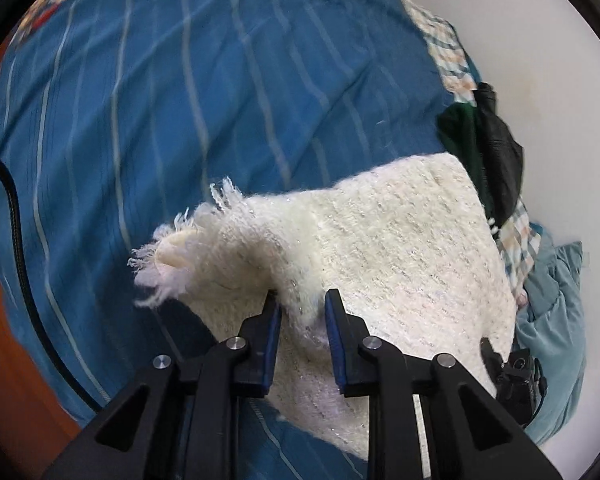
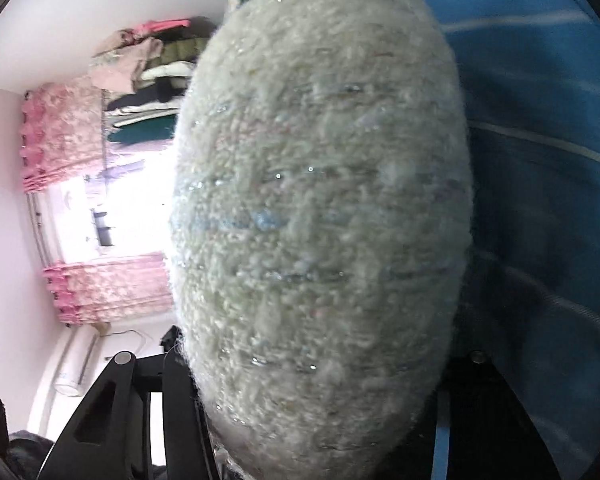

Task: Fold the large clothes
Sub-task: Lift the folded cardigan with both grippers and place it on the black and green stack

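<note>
The white fuzzy garment [image 1: 380,248] is hanging over the bed [image 1: 180,100], bunched between the left tool's [image 1: 302,300] parted blue pads while draping the right tool [image 2: 316,420], whose grip I cannot tell.

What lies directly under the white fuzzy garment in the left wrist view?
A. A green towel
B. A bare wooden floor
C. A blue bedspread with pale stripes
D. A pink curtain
C: the white fuzzy garment rests on a blue bedspread with pale stripes, which extends past its fringed edge; the left gripper has a raised fold of the garment between its fingers.
</note>
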